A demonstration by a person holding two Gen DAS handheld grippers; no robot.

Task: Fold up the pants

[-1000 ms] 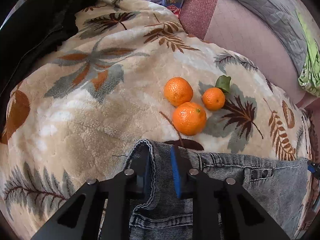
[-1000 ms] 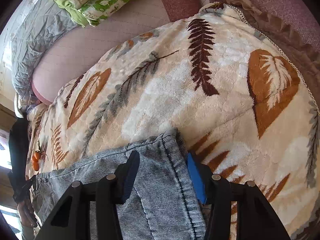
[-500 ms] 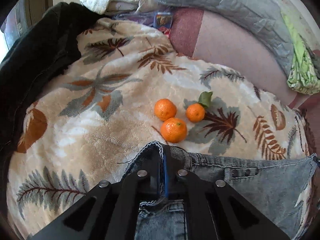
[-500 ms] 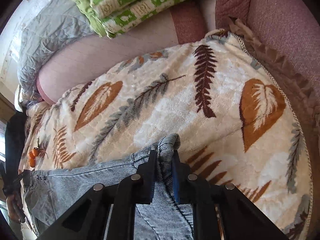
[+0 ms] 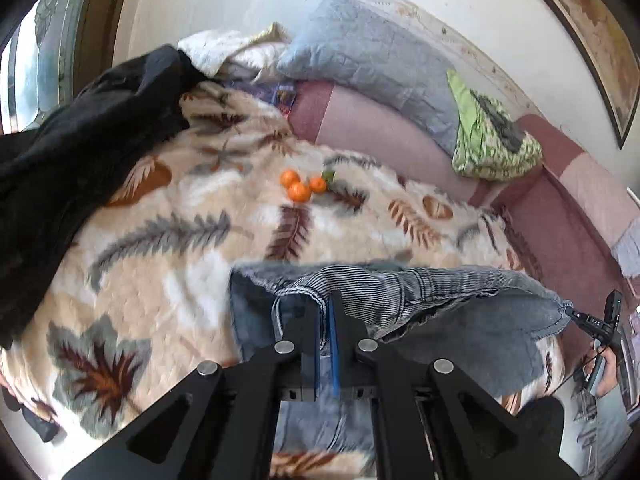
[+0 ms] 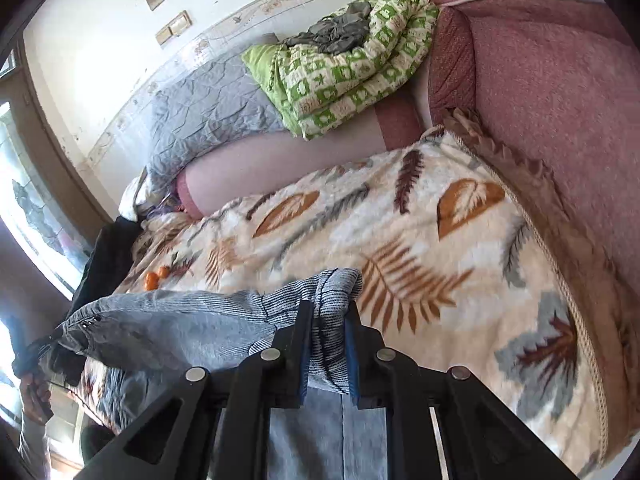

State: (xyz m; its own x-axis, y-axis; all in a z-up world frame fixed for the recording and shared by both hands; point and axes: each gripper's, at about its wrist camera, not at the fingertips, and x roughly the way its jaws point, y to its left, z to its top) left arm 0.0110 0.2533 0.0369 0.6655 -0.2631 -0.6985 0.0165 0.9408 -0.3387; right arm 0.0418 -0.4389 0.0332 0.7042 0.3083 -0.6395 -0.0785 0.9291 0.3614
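Grey-blue jeans (image 5: 460, 320) hang stretched between my two grippers above a leaf-patterned blanket (image 5: 180, 248). My left gripper (image 5: 325, 304) is shut on the jeans' waistband edge, the fabric pinched between its blue pads. In the right wrist view my right gripper (image 6: 328, 314) is shut on the other end of the jeans (image 6: 180, 328), a bunched fold clamped between the fingers. The jeans are lifted off the blanket (image 6: 440, 248) and sag in the middle.
Three tangerines (image 5: 301, 186) lie on the blanket beyond the jeans. A black garment (image 5: 80, 152) covers the left side. A grey pillow (image 5: 372, 68) and a green patterned quilt (image 6: 344, 64) rest against the pink sofa back (image 6: 552, 92).
Both grippers shut on the jeans, then lifted them and drew back from the sofa back. The tangerines now look farther away and more of the room shows.
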